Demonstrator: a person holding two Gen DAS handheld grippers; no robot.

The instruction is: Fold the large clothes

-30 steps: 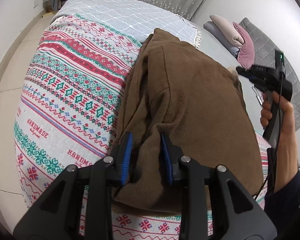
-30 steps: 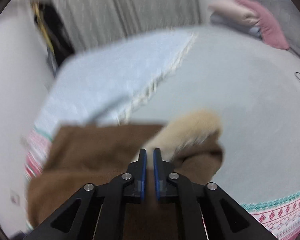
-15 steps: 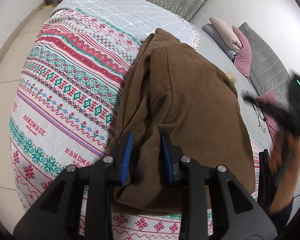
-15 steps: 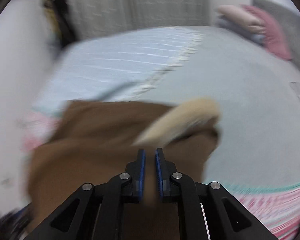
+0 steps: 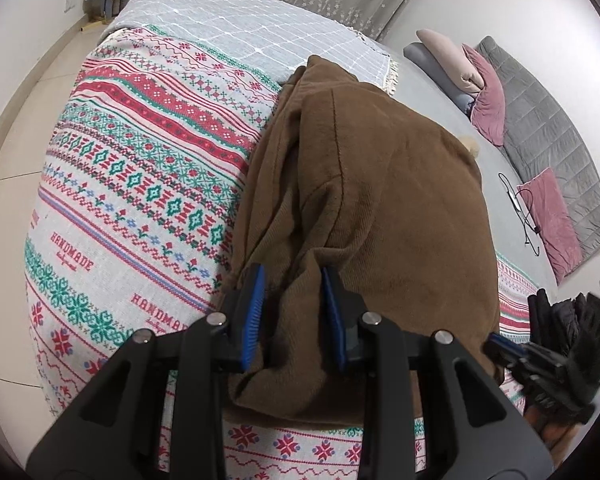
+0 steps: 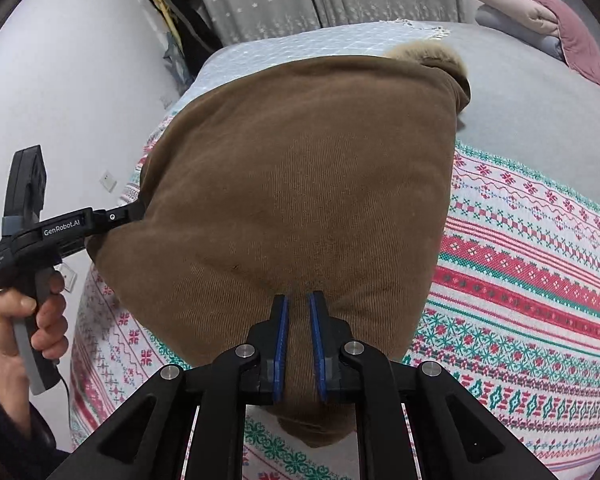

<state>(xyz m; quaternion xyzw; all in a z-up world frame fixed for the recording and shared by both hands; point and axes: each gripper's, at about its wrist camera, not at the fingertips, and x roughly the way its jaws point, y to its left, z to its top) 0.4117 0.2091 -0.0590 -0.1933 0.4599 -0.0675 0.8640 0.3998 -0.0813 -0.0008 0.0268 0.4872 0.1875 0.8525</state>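
Observation:
A brown corduroy coat [image 5: 380, 208] lies folded in a thick bundle on the bed, its pale fur trim [image 6: 424, 54] at the far end. My left gripper [image 5: 294, 312] is shut on a bunched fold at the coat's near left edge. From the right wrist view its jaws [image 6: 134, 210] are buried in the coat's side, and a hand [image 6: 40, 320] holds its grip. My right gripper [image 6: 298, 320] hovers at the coat's [image 6: 300, 168] near edge with only a narrow slit between its jaws. I cannot tell whether cloth is pinched there. It shows blurred in the left wrist view [image 5: 500, 346].
The coat rests on a red, green and white patterned blanket [image 5: 140, 184] with a grey checked throw [image 5: 240, 28] beyond it. Pillows [image 5: 484, 96] and a black cable [image 5: 520, 208] lie on the grey sheet at the right. A dark garment [image 5: 560, 320] sits at the bed's right corner.
My right gripper swung from the far side by the fur trim down to the coat's near edge. The left gripper kept its hold and stayed in place.

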